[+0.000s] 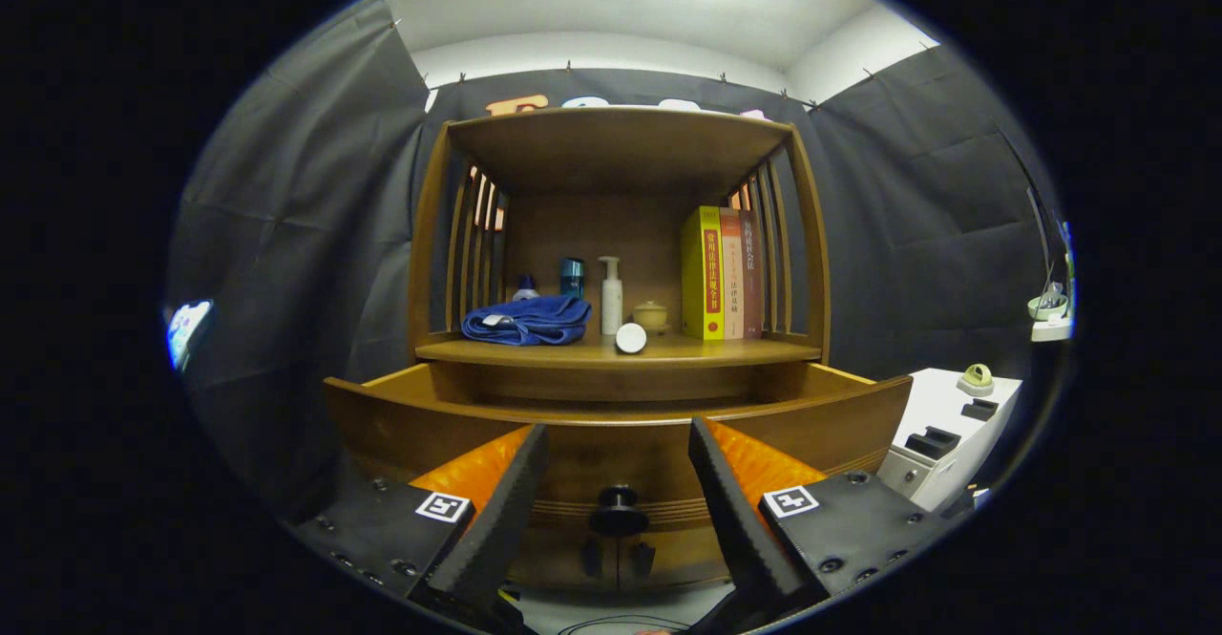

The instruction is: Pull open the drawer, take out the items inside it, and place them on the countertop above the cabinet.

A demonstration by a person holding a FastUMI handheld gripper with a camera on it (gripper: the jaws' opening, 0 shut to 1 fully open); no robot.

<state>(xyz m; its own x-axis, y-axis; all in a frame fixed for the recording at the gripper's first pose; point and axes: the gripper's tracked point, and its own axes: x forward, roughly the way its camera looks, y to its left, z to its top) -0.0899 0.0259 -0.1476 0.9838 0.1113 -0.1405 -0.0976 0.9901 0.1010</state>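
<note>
A wooden cabinet stands straight ahead, and its drawer (401,425) is pulled out towards me. The drawer's front panel hides what lies inside. A dark round knob (618,513) sits on that panel, between my two fingers and lower than their tips. My gripper (619,433) is open with nothing held, and the fingers stand apart from the knob on either side. On the countertop (726,352) above the drawer lie a folded blue cloth (527,320), a white pump bottle (611,296) and a small white round object (630,337).
Also on the countertop are a small blue bottle (572,277), a lidded beige pot (651,316) and a few upright books (722,274) at the right. Slatted wooden sides and a top board enclose that shelf. A white unit (955,415) with small items stands to the right.
</note>
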